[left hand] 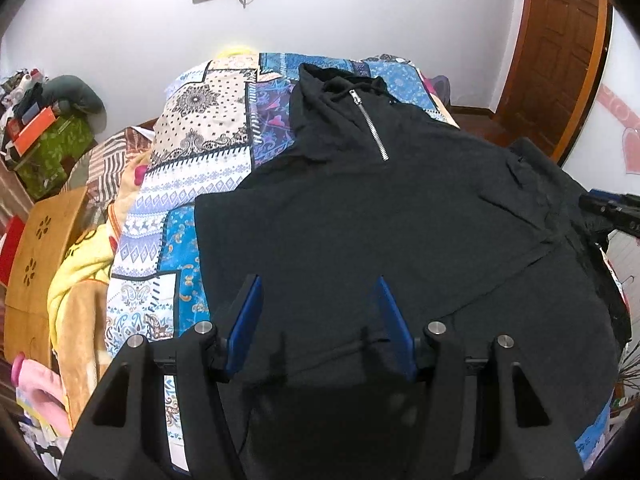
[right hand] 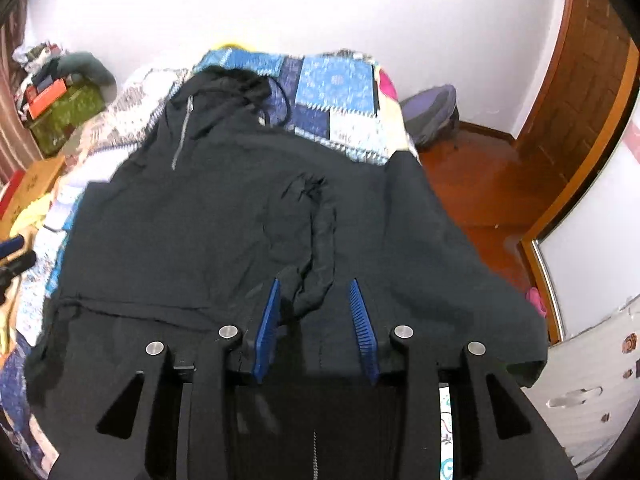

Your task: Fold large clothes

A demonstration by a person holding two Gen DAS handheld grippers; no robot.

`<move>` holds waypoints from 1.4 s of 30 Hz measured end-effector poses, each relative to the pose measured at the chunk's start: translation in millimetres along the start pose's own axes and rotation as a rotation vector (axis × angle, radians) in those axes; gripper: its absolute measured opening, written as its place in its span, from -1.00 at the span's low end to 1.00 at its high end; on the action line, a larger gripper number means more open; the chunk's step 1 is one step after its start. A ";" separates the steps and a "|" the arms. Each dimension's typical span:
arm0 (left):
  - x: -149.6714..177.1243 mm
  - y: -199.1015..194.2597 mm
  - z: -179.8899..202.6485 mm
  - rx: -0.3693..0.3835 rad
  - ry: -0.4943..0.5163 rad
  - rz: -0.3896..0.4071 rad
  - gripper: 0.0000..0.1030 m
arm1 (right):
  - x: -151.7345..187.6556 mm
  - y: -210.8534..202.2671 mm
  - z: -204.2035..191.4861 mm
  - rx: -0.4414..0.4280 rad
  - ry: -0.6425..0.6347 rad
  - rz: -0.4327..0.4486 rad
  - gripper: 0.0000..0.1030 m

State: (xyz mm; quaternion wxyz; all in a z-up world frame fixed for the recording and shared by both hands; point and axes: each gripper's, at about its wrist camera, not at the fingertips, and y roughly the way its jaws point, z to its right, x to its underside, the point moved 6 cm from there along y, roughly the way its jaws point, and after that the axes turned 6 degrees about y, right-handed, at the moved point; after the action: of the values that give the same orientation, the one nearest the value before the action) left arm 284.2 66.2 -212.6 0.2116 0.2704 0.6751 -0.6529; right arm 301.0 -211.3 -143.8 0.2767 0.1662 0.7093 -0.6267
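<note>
A black hooded pullover with a short silver zipper lies spread front-up on a patchwork bedspread, hood toward the wall. My left gripper hovers open over its lower front, nothing between the blue pads. In the right wrist view the pullover has one sleeve folded inward across the body. The sleeve's end lies between the pads of my right gripper, close to the left pad; the jaws stand apart and do not pinch it. The right gripper also shows at the garment's right edge.
A yellow blanket and a wooden board lie left of the bed, with a green box of clutter behind. A wooden floor, a purple bag and a brown door are on the right.
</note>
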 end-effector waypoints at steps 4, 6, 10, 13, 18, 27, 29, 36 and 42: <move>-6.5 -5.0 5.3 0.009 -0.004 0.018 0.12 | -12.6 -20.4 13.5 0.026 0.036 0.072 0.10; -10.3 -8.5 8.2 0.010 -0.002 0.031 0.12 | -18.5 -32.2 23.1 0.040 0.054 0.111 0.21; -20.3 -14.9 15.7 0.003 0.004 0.061 0.12 | -25.3 -50.9 45.4 0.075 0.098 0.166 0.28; -26.1 -17.6 20.7 0.012 0.001 0.079 0.12 | -25.6 -62.2 66.5 0.095 0.148 0.190 0.29; -35.8 -14.0 35.1 0.028 0.008 0.089 0.12 | -18.5 -68.2 107.3 0.120 0.262 0.192 0.30; -33.3 2.9 62.4 0.077 0.038 0.055 0.12 | 17.2 -35.0 180.4 0.079 0.574 0.067 0.32; -31.2 5.7 65.1 0.080 0.041 0.046 0.12 | 27.9 -21.0 187.5 0.048 0.644 0.025 0.32; -26.5 13.0 62.7 0.071 0.033 0.018 0.12 | 56.9 31.5 199.3 -0.176 0.899 -0.106 0.32; -28.1 10.0 54.0 0.064 0.008 0.023 0.12 | 54.3 55.2 200.4 -0.244 0.971 -0.135 0.32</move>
State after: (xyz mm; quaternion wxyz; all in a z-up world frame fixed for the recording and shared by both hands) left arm 308.5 10.0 -205.5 0.2078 0.2874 0.6514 -0.6707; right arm 327.1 -405.1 -232.8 -0.1089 0.3589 0.8333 -0.4062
